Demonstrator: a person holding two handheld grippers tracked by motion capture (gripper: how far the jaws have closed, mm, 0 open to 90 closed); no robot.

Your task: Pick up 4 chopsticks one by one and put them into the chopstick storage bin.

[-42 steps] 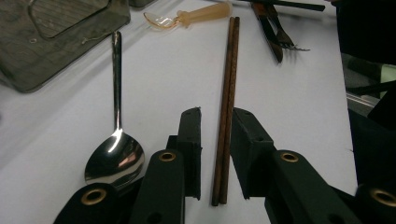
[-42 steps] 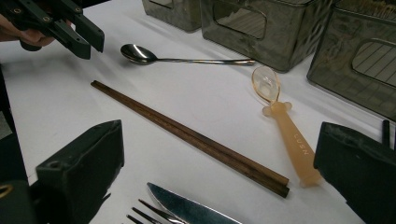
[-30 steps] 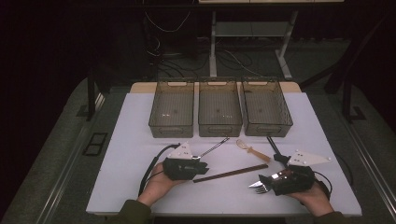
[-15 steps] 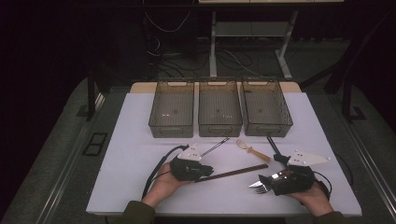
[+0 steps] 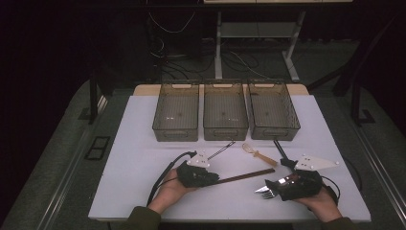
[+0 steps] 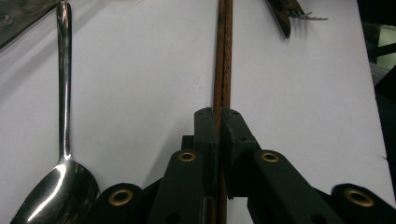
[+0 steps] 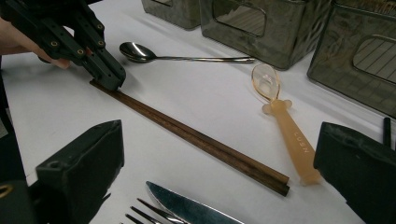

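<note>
A pair of brown wooden chopsticks [image 5: 244, 176] lies on the white table top [image 5: 143, 158], running left to right. My left gripper [image 6: 218, 116] is shut on their left end, and its jaws have just been closing, pads pressed on the sticks [image 6: 222, 56]. The right gripper view shows that gripper [image 7: 105, 74] pinching the chopsticks [image 7: 196, 140]. My right gripper [image 5: 270, 188] rests at the front right, its jaws wide open with nothing held. A knife [image 7: 187, 207] and a fork [image 7: 144, 212] lie just in front of it.
A metal spoon [image 5: 221, 149] and an amber plastic spoon [image 5: 258, 154] lie behind the chopsticks. A thin black utensil [image 5: 280, 149] lies at the right. Three smoky plastic bins [image 5: 225, 115] stand in a row at the back of the table.
My left gripper has edged a little to the right onto the chopsticks' end and closed on it. The right hand has stayed where it was.
</note>
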